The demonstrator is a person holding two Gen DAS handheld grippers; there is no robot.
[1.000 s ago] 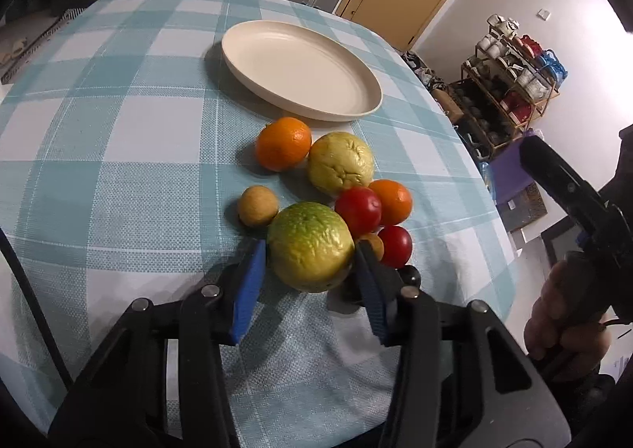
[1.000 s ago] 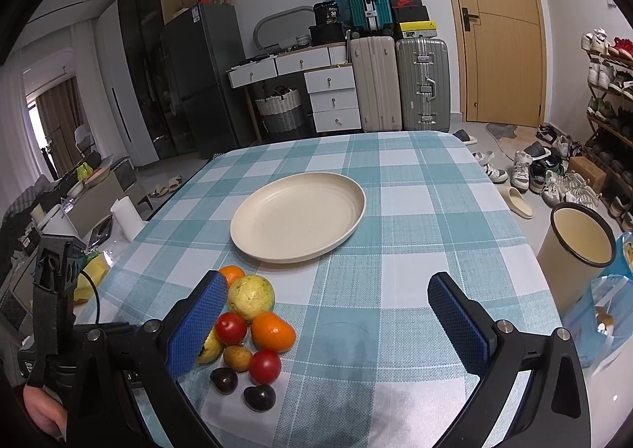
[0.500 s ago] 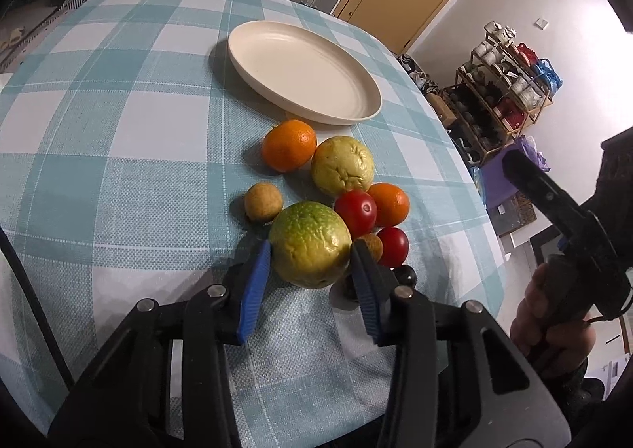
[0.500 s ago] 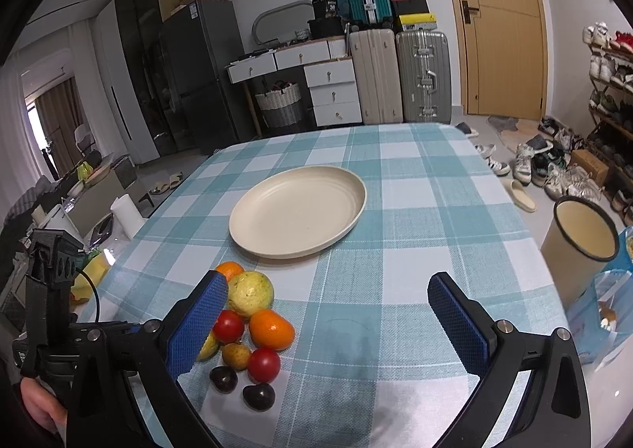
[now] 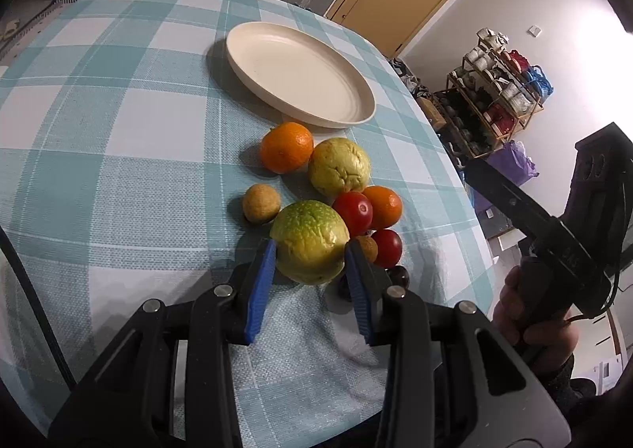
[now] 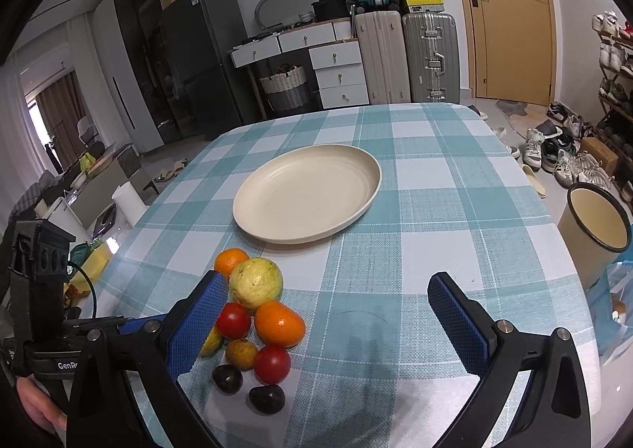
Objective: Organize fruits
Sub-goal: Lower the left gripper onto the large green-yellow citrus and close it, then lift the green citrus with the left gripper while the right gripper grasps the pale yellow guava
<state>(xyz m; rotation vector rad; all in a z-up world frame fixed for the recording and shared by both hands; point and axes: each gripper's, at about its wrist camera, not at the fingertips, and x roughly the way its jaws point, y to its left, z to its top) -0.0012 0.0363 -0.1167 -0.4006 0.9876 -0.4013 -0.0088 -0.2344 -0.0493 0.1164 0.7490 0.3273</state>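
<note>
A green-yellow guava (image 5: 308,234) lies at the near end of a fruit cluster on the checked tablecloth (image 5: 118,131). My left gripper (image 5: 310,250) straddles it, jaws closing, and both blue pads (image 5: 261,290) touch its sides. Beyond it lie a pale yellow guava (image 5: 339,167), two oranges (image 5: 285,147), two tomatoes (image 5: 353,210), two small tan fruits (image 5: 261,205) and dark plums (image 6: 227,379). The cream plate (image 5: 300,76) behind them is empty. My right gripper (image 6: 328,290) hovers open to the right of the cluster, with nothing between its fingers.
The table's right edge (image 6: 561,250) drops to a floor with a waste bin (image 6: 597,218) and shoes. Drawers, suitcases and a door stand beyond the far edge. A hand holds the right gripper's handle (image 5: 546,250) at the right of the left wrist view.
The left gripper's pads have drawn in from either side of the green-yellow guava until they touch it. The right gripper has stayed open and nearly still.
</note>
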